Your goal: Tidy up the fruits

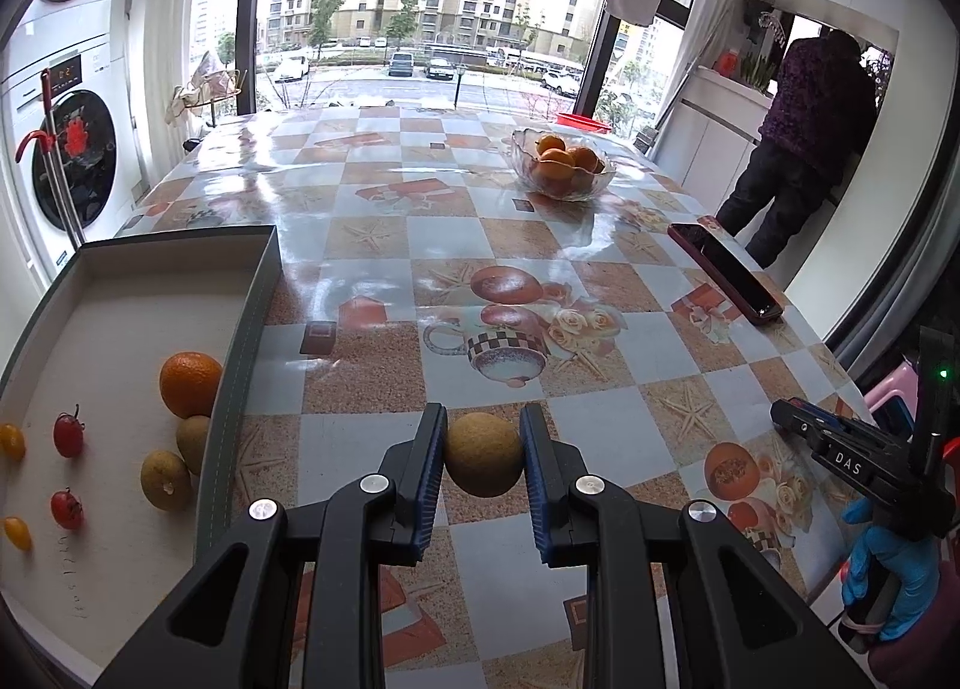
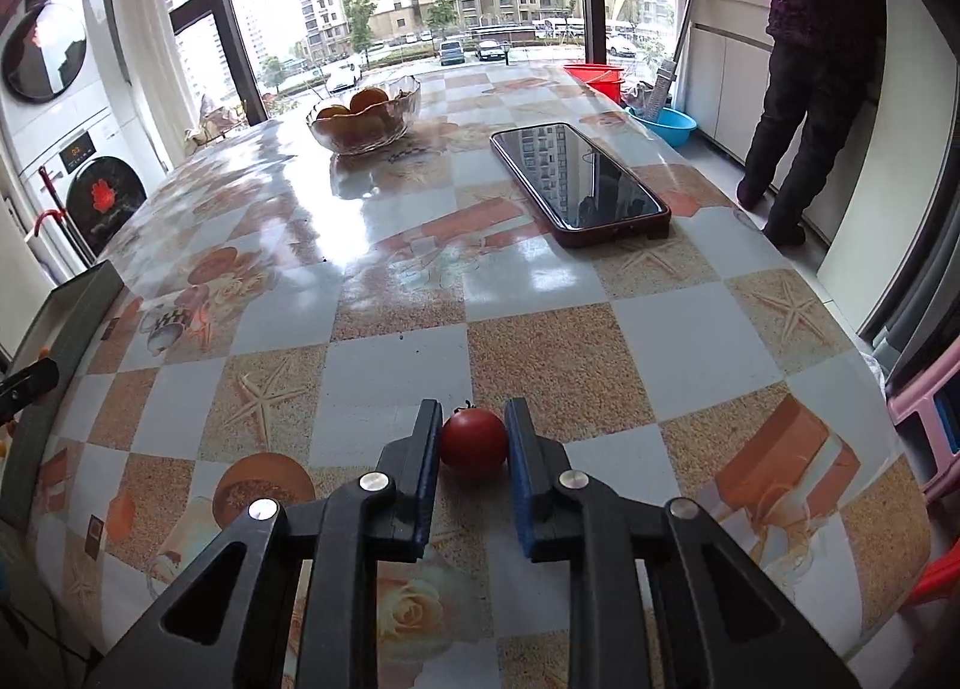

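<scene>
We note both grippers angled down over the glossy checkered tablecloth [image 1: 420, 245]. The left gripper [image 1: 483, 449] clamps a round, dull-brown fruit [image 1: 482, 454] between its ridged blue pads, just right of the shallow grey box [image 1: 240, 365]. The right gripper [image 2: 472, 445] pinches a smooth red tomato [image 2: 474, 443], near the table's front edge. In the box lie an orange [image 1: 189, 383], two more brown fruits and small red and yellow tomatoes. A blue-gloved hand [image 1: 894, 569] grasps the right tool's handle.
</scene>
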### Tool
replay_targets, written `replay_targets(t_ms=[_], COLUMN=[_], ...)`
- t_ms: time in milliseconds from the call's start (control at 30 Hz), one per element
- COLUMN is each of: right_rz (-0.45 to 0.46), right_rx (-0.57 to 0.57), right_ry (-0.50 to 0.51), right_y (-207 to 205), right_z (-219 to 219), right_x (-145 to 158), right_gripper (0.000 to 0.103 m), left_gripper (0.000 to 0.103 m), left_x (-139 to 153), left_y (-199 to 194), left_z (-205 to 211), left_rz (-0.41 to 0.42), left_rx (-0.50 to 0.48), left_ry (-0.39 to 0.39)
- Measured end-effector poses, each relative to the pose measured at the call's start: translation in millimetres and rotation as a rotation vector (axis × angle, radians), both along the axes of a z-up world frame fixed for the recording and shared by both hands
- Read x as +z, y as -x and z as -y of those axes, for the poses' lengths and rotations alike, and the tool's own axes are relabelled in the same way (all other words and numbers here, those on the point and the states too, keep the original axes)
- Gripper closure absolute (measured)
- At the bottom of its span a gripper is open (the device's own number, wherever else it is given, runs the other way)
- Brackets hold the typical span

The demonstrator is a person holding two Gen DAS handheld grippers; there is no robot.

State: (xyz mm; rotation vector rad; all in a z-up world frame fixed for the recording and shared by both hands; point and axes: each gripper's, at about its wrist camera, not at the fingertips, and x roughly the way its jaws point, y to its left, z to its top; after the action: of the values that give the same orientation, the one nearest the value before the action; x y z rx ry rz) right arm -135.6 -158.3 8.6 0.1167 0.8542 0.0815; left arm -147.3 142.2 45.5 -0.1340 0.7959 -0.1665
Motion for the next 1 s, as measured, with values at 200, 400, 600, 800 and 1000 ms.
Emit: replay_targets(t_ms=[200, 400, 600, 800, 1000], right_rz=[0.001, 0.002, -0.026, -0.065, -0.102], right_rx=[0.068, 0.207, 0.372, 0.53, 0.656], right_ry=[-0.075, -0.127, -0.15, -0.146, -0.122], right_y=[-1, -6, -6, 1, 9], right_z=[-23, -86, -164, -243, -308], right_x=[23, 46, 55, 55, 51], right_gripper=[0.08, 0.08, 0.08, 0.08, 0.08], left_gripper=[0.077, 0.077, 0.077, 0.077, 0.077], left_x=[11, 22, 16, 6, -5], left_y=[6, 18, 30, 43, 48], left_z=[-15, -48, -98, -141, -164], left_rz=[0.03, 0.071, 0.062, 0.048, 0.018], left_rx=[0.019, 0.081, 0.19, 0.299, 0.361], left_ry=[0.012, 0.001, -0.005, -0.008, -0.032])
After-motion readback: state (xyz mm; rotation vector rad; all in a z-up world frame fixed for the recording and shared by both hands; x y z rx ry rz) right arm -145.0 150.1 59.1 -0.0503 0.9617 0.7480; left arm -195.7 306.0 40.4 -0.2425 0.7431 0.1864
